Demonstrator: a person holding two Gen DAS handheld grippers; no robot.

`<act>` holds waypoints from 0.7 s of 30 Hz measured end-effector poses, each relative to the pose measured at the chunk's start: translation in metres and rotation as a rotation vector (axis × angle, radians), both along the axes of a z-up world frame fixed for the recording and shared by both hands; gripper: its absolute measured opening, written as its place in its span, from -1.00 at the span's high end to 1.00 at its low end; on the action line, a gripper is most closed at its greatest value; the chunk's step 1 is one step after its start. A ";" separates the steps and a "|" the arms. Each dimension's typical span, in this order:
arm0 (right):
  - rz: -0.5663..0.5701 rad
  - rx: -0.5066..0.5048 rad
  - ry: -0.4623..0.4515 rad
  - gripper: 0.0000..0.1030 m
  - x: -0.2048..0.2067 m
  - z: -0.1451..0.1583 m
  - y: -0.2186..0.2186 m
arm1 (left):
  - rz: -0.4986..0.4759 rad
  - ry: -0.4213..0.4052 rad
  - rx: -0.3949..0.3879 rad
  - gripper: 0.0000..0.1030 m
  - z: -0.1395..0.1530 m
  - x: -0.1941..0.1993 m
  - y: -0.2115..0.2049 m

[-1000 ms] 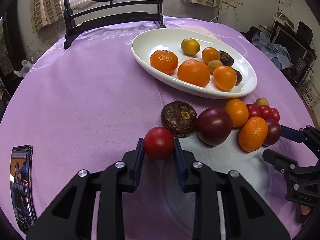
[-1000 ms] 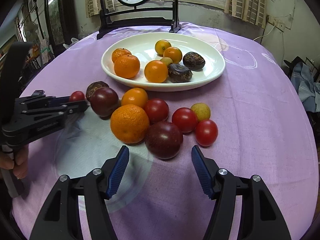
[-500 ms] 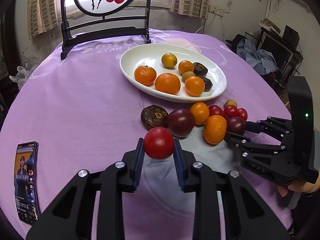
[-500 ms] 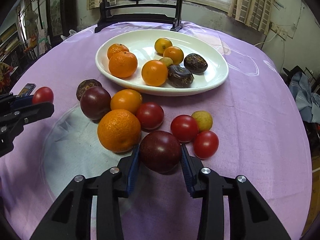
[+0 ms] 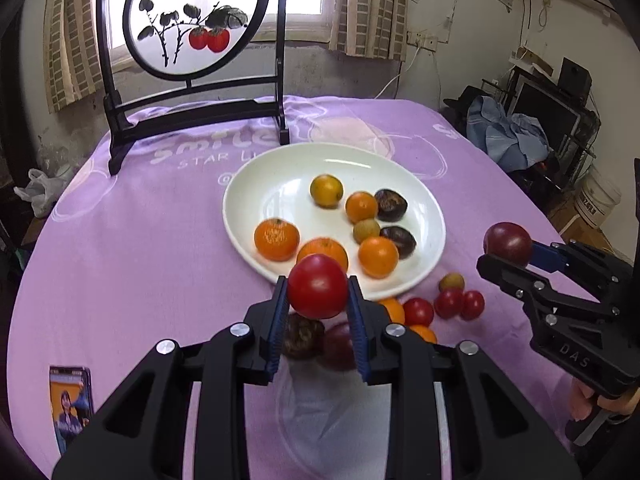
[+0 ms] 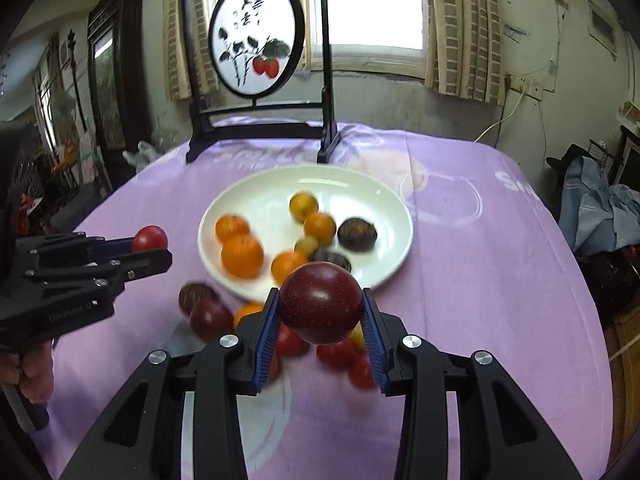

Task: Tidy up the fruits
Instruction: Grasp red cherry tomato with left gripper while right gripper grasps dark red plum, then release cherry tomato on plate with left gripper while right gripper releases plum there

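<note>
My left gripper (image 5: pixel 318 304) is shut on a red tomato (image 5: pixel 317 286) and holds it in the air in front of the white plate (image 5: pixel 256 200). My right gripper (image 6: pixel 320 320) is shut on a dark purple plum (image 6: pixel 321 307), also lifted above the table. The plate (image 6: pixel 384 204) holds several oranges and dark fruits. Loose fruits lie on the purple cloth below the grippers: red tomatoes (image 5: pixel 448 303), an orange (image 5: pixel 394 310), a brown passion fruit (image 5: pixel 302 336). The right gripper shows in the left wrist view (image 5: pixel 508 254), the left gripper in the right wrist view (image 6: pixel 150 246).
A black-framed round painted screen (image 5: pixel 188 20) stands at the table's far edge behind the plate. A phone (image 5: pixel 71 404) lies on the cloth at the near left. Clothes and furniture (image 5: pixel 512 136) stand off the table to the right.
Both grippers have risen from the table with their fruits. The right gripper closed on the plum a second ago and lifted it; the left lifted the tomato higher toward the plate.
</note>
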State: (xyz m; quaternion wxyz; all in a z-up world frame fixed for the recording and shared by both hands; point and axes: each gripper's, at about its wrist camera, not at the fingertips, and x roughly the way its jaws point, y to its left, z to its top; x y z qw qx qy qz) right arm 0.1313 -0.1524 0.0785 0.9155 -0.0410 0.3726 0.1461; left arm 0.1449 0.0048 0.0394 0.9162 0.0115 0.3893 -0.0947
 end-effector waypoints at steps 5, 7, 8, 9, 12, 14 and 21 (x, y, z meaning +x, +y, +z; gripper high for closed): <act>0.008 -0.009 0.054 0.23 0.048 -0.019 0.019 | 0.046 0.014 0.024 0.46 -0.003 0.055 -0.008; 0.004 -0.022 0.076 0.23 0.063 -0.029 0.025 | 0.061 0.032 0.039 0.46 -0.009 0.074 -0.011; -0.003 -0.026 0.083 0.23 0.070 -0.033 0.026 | 0.067 0.046 0.042 0.46 -0.014 0.083 -0.012; -0.012 -0.027 0.091 0.22 0.074 -0.037 0.026 | 0.071 0.060 0.046 0.46 -0.019 0.091 -0.013; -0.026 -0.005 0.124 0.19 0.088 -0.047 0.025 | 0.088 0.084 0.056 0.40 -0.029 0.109 -0.016; -0.022 0.012 0.122 -0.31 0.089 -0.048 0.023 | 0.106 0.084 0.062 -0.16 -0.033 0.117 -0.017; 0.003 0.020 0.084 -0.45 0.070 -0.037 0.013 | 0.133 0.042 0.069 -0.36 -0.026 0.100 -0.015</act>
